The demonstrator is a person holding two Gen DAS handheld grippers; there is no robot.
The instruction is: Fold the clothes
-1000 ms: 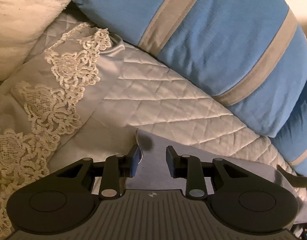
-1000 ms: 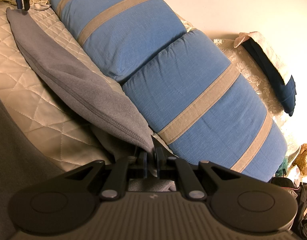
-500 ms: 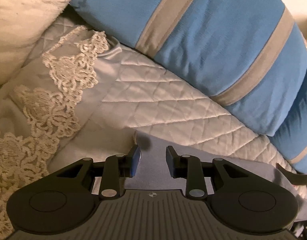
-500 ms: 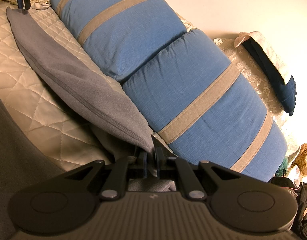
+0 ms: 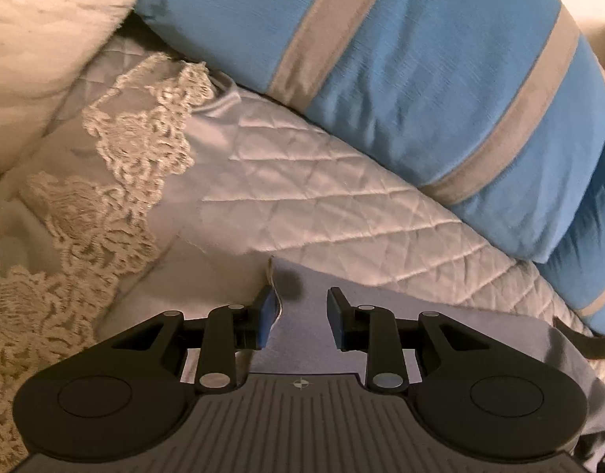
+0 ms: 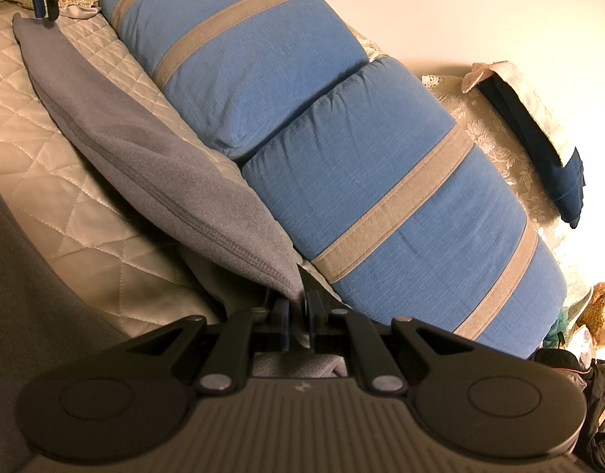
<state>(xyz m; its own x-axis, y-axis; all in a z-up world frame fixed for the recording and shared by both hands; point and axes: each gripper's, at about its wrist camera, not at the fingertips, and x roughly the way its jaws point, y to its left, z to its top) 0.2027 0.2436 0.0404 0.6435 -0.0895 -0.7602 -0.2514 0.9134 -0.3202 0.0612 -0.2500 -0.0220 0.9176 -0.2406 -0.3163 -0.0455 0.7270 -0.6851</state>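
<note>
A grey cloth [image 6: 145, 138] lies as a long raised strip on the quilted bed cover [image 6: 46, 157], alongside the blue pillows. My right gripper [image 6: 298, 311] is shut on its near corner, with the fabric pinched between the pads. In the left wrist view the far corner of the grey cloth [image 5: 401, 295] lies flat under my left gripper [image 5: 300, 311]. Its jaws stand apart and the cloth's edge touches only the left pad. From the right wrist view, the left gripper [image 6: 42, 4] is seen pointing down at that far corner.
Two blue pillows with beige stripes [image 6: 401, 197] [image 5: 420, 79] line the wall side. A lace-trimmed fabric [image 5: 137, 138] and a white pillow [image 5: 46, 39] lie left of the cloth. A dark blue folded item [image 6: 539, 138] and a teddy bear [image 6: 598, 311] sit at the right.
</note>
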